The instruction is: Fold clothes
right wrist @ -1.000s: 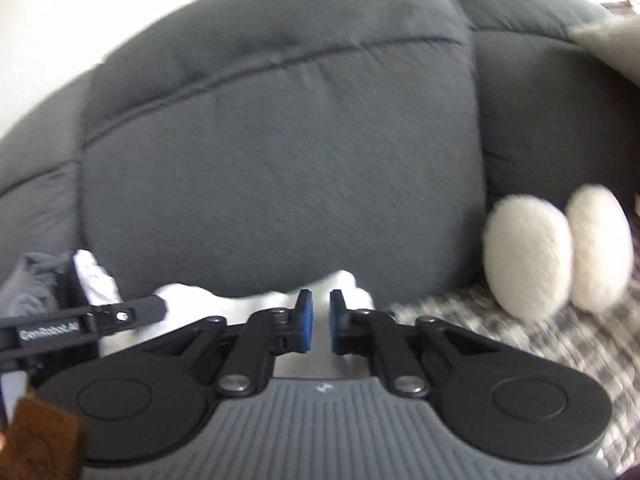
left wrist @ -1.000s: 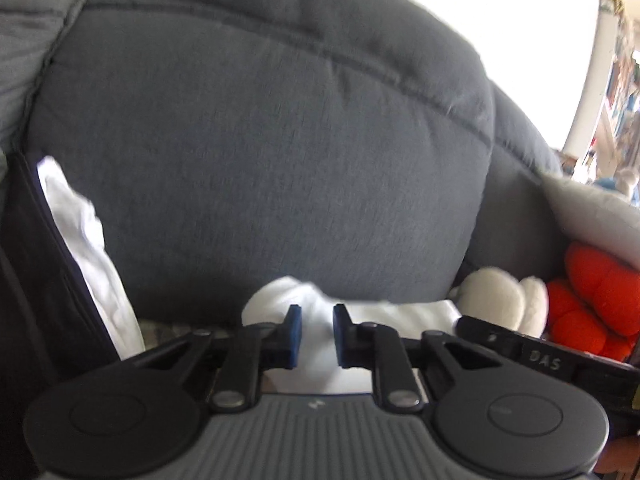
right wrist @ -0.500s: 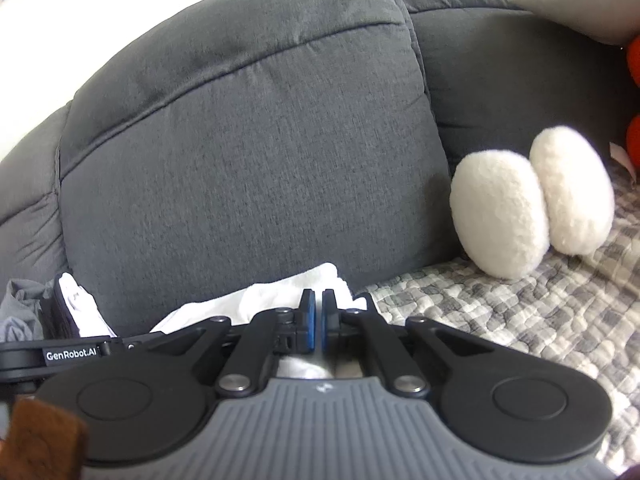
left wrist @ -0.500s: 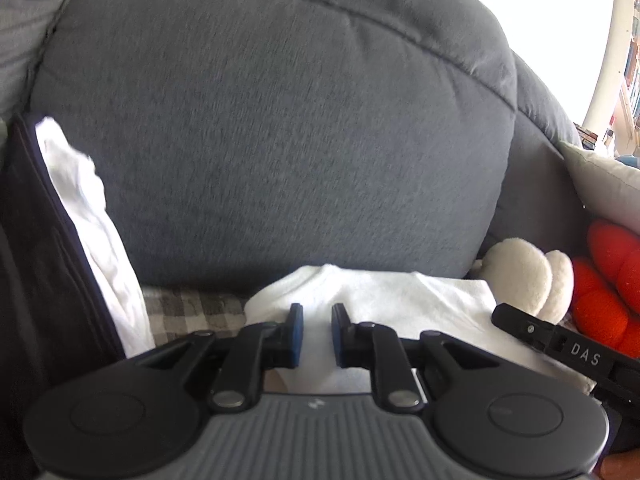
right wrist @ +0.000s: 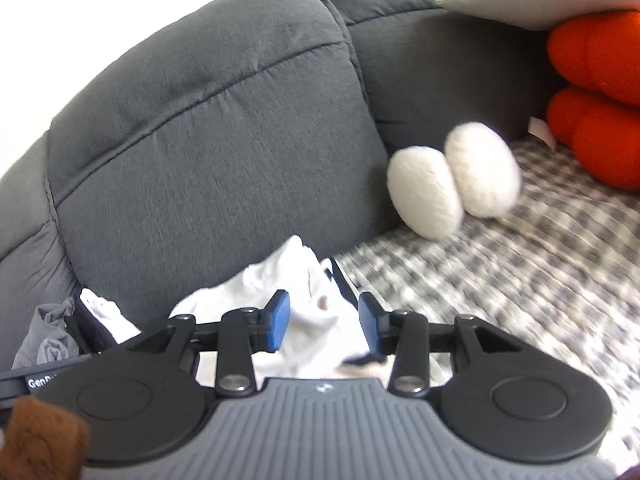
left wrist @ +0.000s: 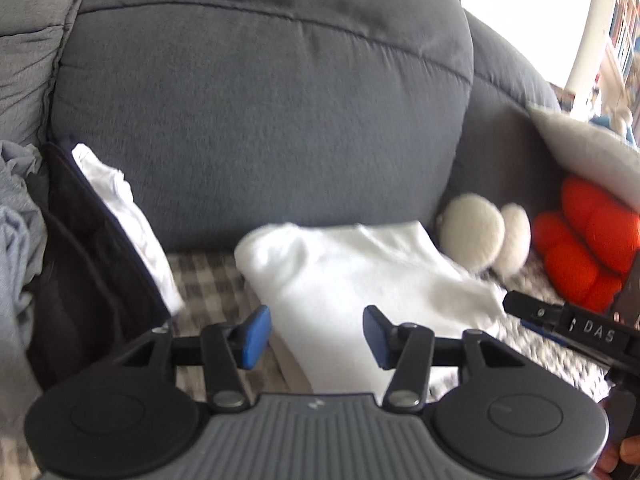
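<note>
Grey sofa [left wrist: 260, 100] behind, checked blanket [right wrist: 500, 280] below, white garment [left wrist: 360, 276] lying folded on it, left gripper [left wrist: 316, 336] and right gripper [right wrist: 322, 320] both opening, released above it; probably done, loose clothes [left wrist: 16, 240] left.

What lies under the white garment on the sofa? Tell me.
The white garment lies on a grey-and-white checked blanket covering the sofa seat. The blanket shows around it; whatever is directly beneath the garment is covered.

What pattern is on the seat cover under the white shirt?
A grey-and-white check on the seat cover, clearest in the right wrist view.
</note>
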### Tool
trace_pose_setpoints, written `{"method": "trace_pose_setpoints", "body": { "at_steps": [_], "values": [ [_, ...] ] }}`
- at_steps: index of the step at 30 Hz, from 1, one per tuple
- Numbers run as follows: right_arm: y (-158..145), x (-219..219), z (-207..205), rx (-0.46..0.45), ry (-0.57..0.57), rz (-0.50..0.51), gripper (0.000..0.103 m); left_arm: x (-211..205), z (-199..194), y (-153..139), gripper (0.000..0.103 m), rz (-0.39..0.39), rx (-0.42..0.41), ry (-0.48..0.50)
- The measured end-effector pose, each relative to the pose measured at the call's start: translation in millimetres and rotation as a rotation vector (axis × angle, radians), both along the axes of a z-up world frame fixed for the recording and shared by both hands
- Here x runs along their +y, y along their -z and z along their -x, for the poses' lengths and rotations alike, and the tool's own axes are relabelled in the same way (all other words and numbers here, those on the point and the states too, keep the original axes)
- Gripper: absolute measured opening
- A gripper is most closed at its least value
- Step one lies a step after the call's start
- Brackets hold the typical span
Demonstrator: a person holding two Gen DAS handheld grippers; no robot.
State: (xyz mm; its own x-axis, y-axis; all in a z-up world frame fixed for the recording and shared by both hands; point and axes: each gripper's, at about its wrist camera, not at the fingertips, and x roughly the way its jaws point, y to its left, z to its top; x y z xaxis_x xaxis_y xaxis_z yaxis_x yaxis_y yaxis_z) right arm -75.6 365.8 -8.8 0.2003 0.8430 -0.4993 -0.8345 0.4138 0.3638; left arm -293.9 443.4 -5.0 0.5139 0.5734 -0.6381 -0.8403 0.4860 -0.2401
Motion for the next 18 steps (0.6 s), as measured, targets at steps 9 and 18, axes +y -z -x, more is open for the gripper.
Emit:
{"method": "trace_pose_setpoints", "body": {
  "at_steps": [9,18],
  "values": [
    [0.0,-35.5,6.5,0.112,0.177,0.171,0.049,-30.2,-11.3,-3.4,0.077,0.079,0.121,0.044],
    [16.4,-80.8,17.3,0.204,0.290,0.202,0.061,-51.2,-27.0,-5.7,0.097,0.072,0.191,0.075]
  ]
}}
